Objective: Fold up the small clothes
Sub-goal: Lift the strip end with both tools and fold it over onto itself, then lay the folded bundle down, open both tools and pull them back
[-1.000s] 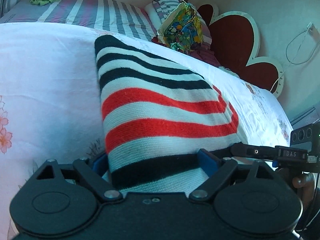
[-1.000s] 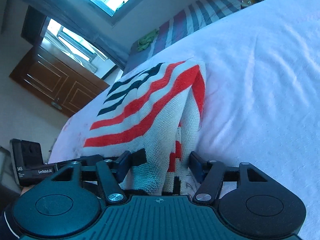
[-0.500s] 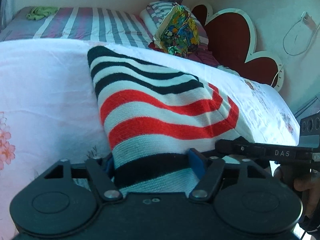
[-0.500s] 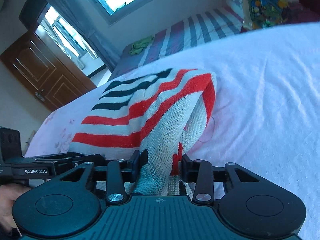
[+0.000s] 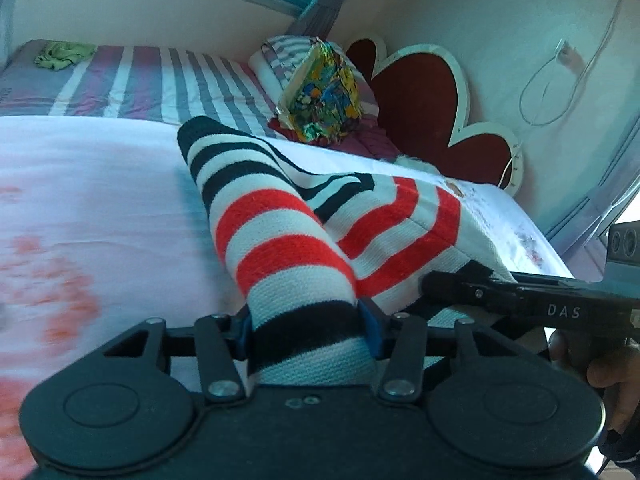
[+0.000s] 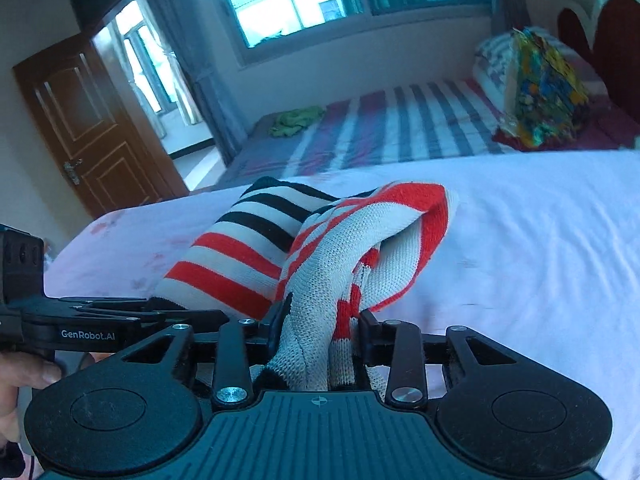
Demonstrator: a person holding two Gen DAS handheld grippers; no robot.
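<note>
Left wrist view, both tongs (image 5: 306,332) (image 6: 320,330) pinching bunched ribbed striped knit garment (image 5: 280,240) (image 6: 240,256).

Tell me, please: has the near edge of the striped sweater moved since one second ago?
Yes. The striped sweater has lifted off the pink bedsheet, bunching toward the heart-shaped headboard.

Left tool (image 5: 306,330) pinches the striped knit garment (image 5: 280,236) over the bed (image 5: 100,184).

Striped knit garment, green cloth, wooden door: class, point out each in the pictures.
striped knit garment (image 5: 280,236), left wrist view, on a red stripe of the raised fold.
green cloth (image 6: 297,120), right wrist view, on the crumpled middle.
wooden door (image 6: 90,128), right wrist view, on its panelled face.
</note>
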